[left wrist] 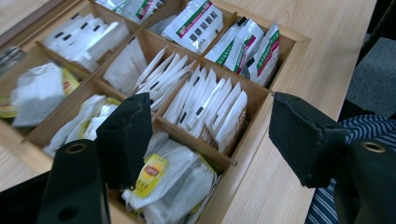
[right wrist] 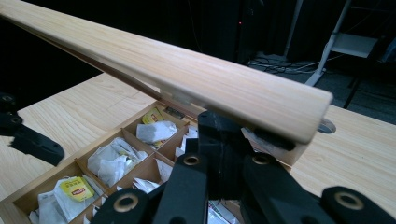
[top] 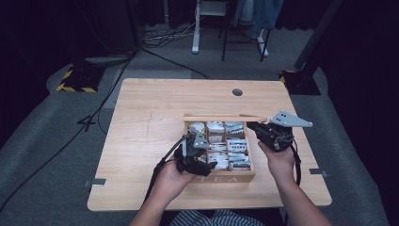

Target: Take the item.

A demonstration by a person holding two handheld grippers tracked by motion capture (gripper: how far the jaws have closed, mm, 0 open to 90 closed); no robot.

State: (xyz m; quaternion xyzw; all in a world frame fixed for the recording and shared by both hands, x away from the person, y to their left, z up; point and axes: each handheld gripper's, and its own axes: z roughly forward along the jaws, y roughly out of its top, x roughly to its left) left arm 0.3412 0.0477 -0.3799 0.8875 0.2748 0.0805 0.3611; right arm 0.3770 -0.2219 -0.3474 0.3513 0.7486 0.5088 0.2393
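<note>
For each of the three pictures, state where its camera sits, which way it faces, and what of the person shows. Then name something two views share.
High view: above the person's side, looking forward and down on the table; both forearms, left gripper, right gripper.
Left gripper view: along open jaws into the tea box; striped clothing.
Right gripper view: along shut jaws at the lid.
Shared: yellow-tagged tea bags.
</note>
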